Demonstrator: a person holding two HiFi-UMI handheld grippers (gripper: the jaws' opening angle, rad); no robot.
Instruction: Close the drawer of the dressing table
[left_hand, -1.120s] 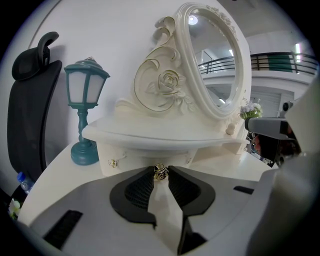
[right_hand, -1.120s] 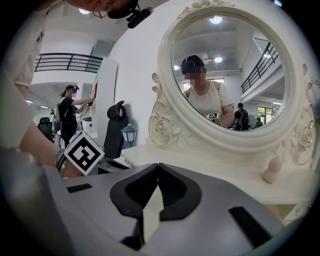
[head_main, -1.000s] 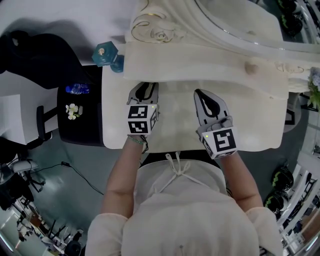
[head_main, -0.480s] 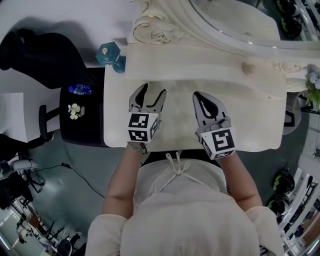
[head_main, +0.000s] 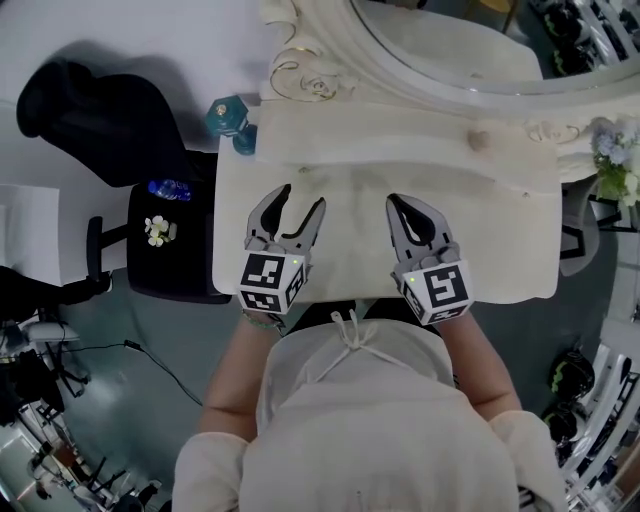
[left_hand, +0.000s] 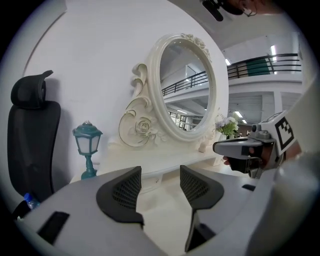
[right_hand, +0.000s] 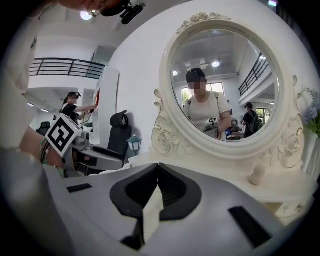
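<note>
Above the table (head_main: 500, 230), the left tool (head_main: 301, 200) hung with jaws spread and empty; the right tool (head_main: 393, 201) had its jaws pressed together.

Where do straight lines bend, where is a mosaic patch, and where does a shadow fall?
Left gripper view: fisheye with black corners; the balcony railing bows. Right gripper view: same round frame; a mosaic patch covers the face reflected in the mirror, lamp glare at top left. Head view: even light; the black office chair throws a soft shadow on the white wall.
</note>
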